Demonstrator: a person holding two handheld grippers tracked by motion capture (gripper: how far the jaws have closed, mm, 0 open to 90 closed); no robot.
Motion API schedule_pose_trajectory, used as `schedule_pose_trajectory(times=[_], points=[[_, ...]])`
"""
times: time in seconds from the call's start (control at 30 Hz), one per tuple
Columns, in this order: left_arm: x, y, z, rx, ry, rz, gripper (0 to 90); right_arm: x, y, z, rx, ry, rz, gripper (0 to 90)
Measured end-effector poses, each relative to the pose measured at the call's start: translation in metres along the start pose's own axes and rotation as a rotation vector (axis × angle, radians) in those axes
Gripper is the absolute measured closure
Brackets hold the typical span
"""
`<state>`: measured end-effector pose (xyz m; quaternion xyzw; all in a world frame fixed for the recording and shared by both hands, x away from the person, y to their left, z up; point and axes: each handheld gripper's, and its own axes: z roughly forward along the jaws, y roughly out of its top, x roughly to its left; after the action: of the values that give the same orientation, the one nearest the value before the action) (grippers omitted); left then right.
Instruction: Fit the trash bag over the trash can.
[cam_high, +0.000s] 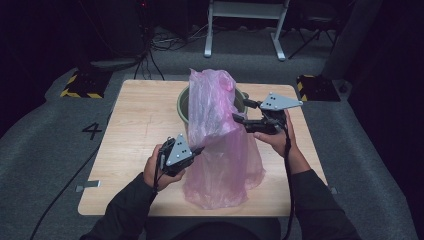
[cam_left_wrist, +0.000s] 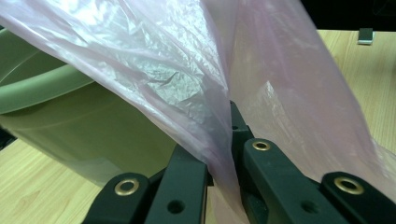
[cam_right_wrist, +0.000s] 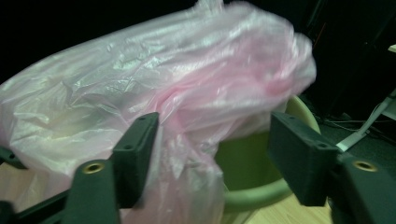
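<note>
A thin pink plastic bag (cam_high: 220, 150) stands draped over a green bucket (cam_high: 183, 102) at the back middle of the wooden table (cam_high: 140, 125), and its lower part spreads toward the front edge. My left gripper (cam_high: 199, 149) is at the bag's left side, shut on a fold of the film. In the left gripper view the jaws (cam_left_wrist: 224, 154) pinch the pink bag (cam_left_wrist: 177, 70) in front of the bucket wall (cam_left_wrist: 70, 121). My right gripper (cam_high: 243, 111) is open at the bag's right side. Its spread jaws (cam_right_wrist: 212, 140) frame the bag (cam_right_wrist: 187, 84) and bucket rim (cam_right_wrist: 252, 205).
A white metal frame (cam_high: 245, 25) stands on the floor behind the table, with cables near it. Yellow-and-black striped blocks (cam_high: 82, 85) (cam_high: 315, 86) sit at the table's back corners. A "4" mark (cam_high: 92, 131) is on the grey floor to the left.
</note>
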<state>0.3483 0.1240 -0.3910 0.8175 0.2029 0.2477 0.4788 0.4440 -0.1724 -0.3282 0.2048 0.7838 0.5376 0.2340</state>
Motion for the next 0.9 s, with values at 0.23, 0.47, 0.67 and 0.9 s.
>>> schedule_pose_trajectory(times=[0.23, 0.47, 0.67, 0.9], points=[[0.003, -0.001, -0.002, 0.007, -0.008, -0.008, 89.5, -0.004, 0.001, -0.025, -0.045, 0.017, -0.014, 26.3], [0.000, -0.001, -0.003, 0.013, -0.013, 0.003, 89.5, 0.008, 0.003, -0.012, 0.022, -0.012, -0.059, 32.6], [-0.001, 0.000, -0.002, 0.031, -0.005, 0.017, 89.6, 0.019, 0.013, -0.003, -0.011, -0.014, -0.059, 26.9], [0.004, -0.002, -0.005, 0.033, -0.006, 0.013, 89.5, 0.012, 0.032, -0.002, -0.011, -0.019, -0.079, 42.0]])
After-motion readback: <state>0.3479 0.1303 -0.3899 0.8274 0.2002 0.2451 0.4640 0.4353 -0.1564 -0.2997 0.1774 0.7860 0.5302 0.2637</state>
